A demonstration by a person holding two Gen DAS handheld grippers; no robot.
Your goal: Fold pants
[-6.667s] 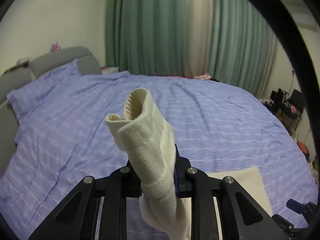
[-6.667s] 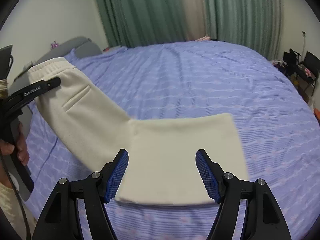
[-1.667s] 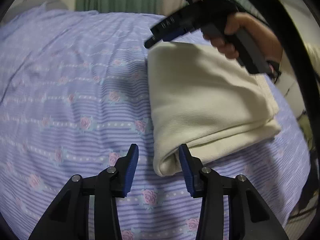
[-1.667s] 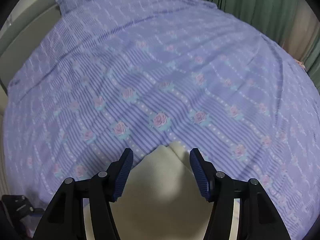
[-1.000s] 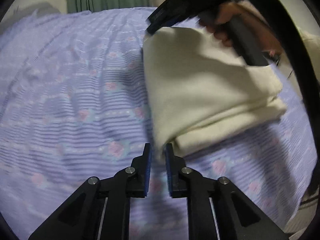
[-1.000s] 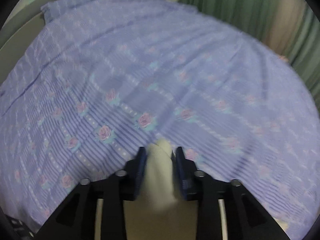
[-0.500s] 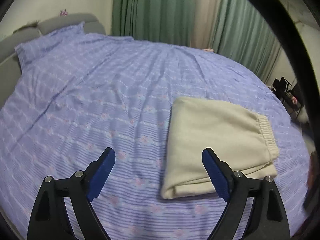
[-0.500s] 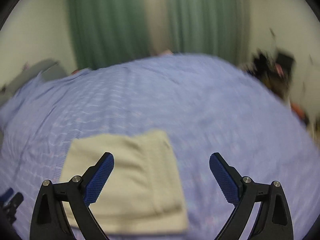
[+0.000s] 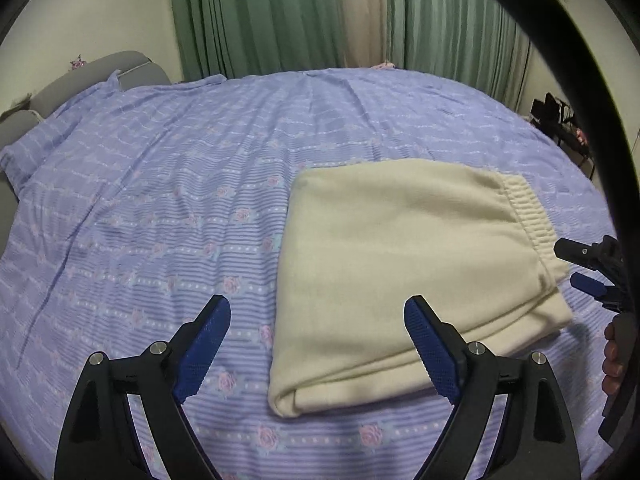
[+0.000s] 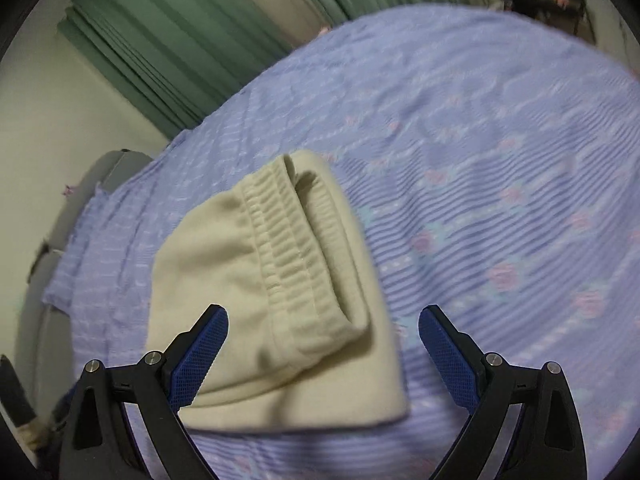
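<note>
The cream pants [image 9: 400, 264] lie folded into a thick rectangle on the purple floral bedspread [image 9: 160, 208], ribbed waistband on the right side. My left gripper [image 9: 316, 320] is open and empty, held above the bed just in front of the folded edge. In the right wrist view the pants [image 10: 248, 280] lie with the waistband on top. My right gripper [image 10: 322, 332] is open and empty, hovering over the near end of the pile. It also shows at the right edge of the left wrist view [image 9: 592, 268].
A grey headboard [image 9: 100, 76] and a pillow [image 9: 48, 136] are at the far left of the bed. Green curtains [image 9: 320, 12] hang behind it. Dark clutter [image 9: 560, 120] stands on the floor at the far right.
Both grippers stay open and off the pants. The left gripper has come slightly closer to them. The right gripper has tilted and swung towards the waistband end.
</note>
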